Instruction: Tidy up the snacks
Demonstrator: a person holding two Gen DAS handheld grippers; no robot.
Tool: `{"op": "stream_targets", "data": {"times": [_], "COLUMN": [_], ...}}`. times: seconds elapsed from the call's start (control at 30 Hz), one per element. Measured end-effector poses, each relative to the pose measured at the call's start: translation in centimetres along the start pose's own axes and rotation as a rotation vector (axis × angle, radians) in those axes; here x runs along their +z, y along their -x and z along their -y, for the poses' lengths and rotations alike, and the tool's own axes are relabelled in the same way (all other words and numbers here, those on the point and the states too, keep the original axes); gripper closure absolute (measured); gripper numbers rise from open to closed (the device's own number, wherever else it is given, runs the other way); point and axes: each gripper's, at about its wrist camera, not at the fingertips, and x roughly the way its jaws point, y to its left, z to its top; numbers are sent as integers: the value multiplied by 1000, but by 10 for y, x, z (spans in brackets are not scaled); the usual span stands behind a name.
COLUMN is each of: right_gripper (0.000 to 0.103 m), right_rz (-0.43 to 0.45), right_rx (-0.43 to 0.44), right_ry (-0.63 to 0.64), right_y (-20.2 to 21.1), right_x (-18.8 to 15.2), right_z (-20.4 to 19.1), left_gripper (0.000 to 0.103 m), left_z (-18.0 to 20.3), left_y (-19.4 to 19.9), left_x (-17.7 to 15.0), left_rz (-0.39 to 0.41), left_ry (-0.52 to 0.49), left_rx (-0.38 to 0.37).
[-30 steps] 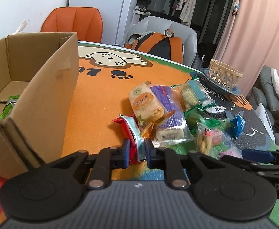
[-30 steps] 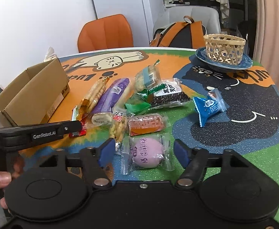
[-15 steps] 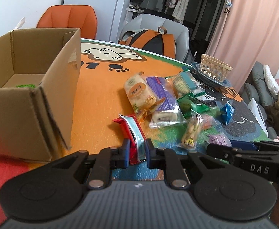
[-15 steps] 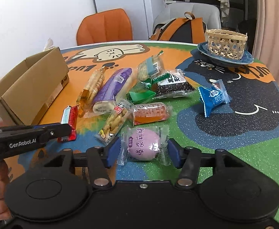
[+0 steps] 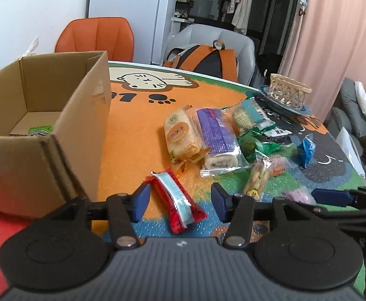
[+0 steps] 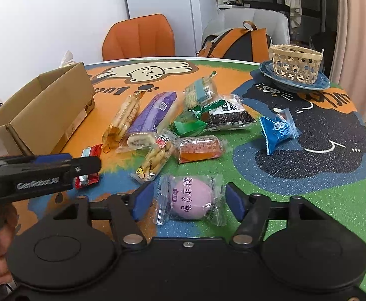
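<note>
My left gripper (image 5: 179, 202) is open, its pads either side of a red and light-blue snack bar (image 5: 176, 202) that lies on the mat, untouched. The bar also shows in the right wrist view (image 6: 89, 166), partly behind the left gripper's fingers (image 6: 57, 166). My right gripper (image 6: 186, 202) is open around a purple mochi packet (image 6: 190, 202) on the mat, pads apart from it. An open cardboard box (image 5: 42, 115) stands at the left with a green packet (image 5: 38, 130) inside. Several more snacks lie mid-table, among them a purple roll cake (image 5: 216, 138) and a blue candy packet (image 6: 278, 131).
A woven basket (image 6: 295, 62) on a blue plate (image 6: 295, 81) stands at the far right of the printed table mat (image 5: 137, 125). An orange chair (image 6: 139, 37) and a grey chair with a backpack (image 6: 235, 40) stand behind the table.
My left gripper has opened and let go of the red snack bar, which now lies on the mat. My right gripper has moved down closer around the purple mochi packet.
</note>
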Motion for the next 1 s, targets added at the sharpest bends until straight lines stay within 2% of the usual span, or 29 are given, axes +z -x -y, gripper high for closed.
{"op": "stream_targets", "data": {"times": [0.1,0.27,0.37,0.43,0.5,0.53,0.67,0.73,1.0], "right_gripper": [36,36,35,35,37,44,60,63,64], "right_rz": [-7,-26,-26,-26,-25,-24,-17,-16,27], "right_rx": [-1,-5,-14,-22,-36,-46,-42,-36,-26], "right_ry": [9,2,12,22,33,40,34,31,27], "right_y": [-3,-10,-13,-14,-14,-14,-9,-6,9], "right_x": [-1,-1,-2,-3,-4,-4,-2,0,6], "right_z": [-1,1,-1,-3,-6,-7,-6,-6,-13], "left_gripper": [51,57,70,84,84,84,84,84,84], "left_z": [2,4,2,-1,-4,-5,-6,-5,-5], "left_y": [-8,-14,-14,-13,-11,-10,-4,1,25], "left_x": [0,-2,-3,-3,-3,-3,-4,-3,3], "left_rz": [-5,3,5,4,2,0,-4,2,45], "left_ry": [3,-11,-17,-11,-10,-9,-1,-6,-4], "left_rx": [29,52,55,46,33,29,4,-6,-37]}}
